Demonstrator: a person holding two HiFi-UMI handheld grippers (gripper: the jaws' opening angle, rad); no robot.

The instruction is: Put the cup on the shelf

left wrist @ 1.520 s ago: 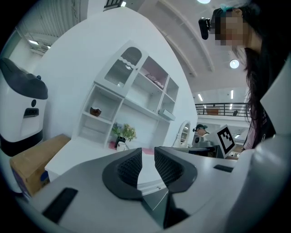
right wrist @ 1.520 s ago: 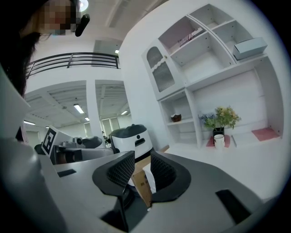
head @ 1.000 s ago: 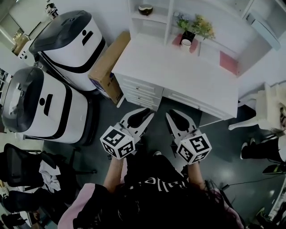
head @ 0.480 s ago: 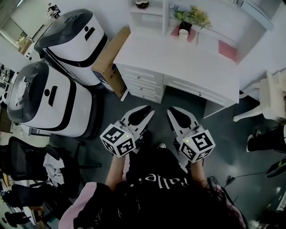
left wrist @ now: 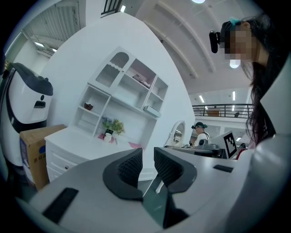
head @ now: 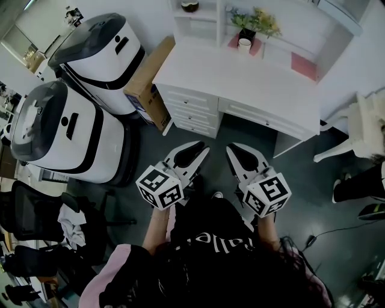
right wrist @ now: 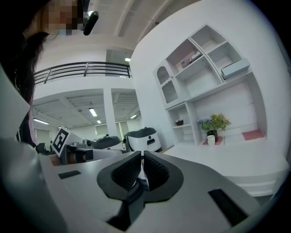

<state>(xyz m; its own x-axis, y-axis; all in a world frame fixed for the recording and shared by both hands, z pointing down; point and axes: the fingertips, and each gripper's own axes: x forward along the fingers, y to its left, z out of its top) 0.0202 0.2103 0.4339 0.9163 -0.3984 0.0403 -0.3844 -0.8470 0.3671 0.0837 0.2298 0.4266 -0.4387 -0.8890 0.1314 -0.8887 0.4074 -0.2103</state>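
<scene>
While both grippers hang over the dark floor in front of the white desk [head: 258, 87], neither one holds anything. The left gripper [head: 200, 150] has its jaws drawn together with only a thin slit between the ribbed pads [left wrist: 129, 167], and nothing sits in that slit. The right gripper [head: 236, 151] is likewise closed and empty, its pads [right wrist: 157, 170] almost meeting. Both point toward the desk's drawer front. The cup [head: 243, 44], small and white, stands upright at the back of the desk top on a pink mat [head: 233, 41], just in front of a potted plant [head: 257, 23] and well apart from both grippers. The shelf unit [head: 206, 23] rises from the rear of the desk; a dark bowl [head: 190, 6] rests in its compartment at the desk's left end. A second pink mat [head: 302, 65] lies toward the desk's right end. A cardboard box [head: 147, 84] leans against the desk's left side, and beyond it stand two large white machines with dark tops [head: 96, 60].
</scene>
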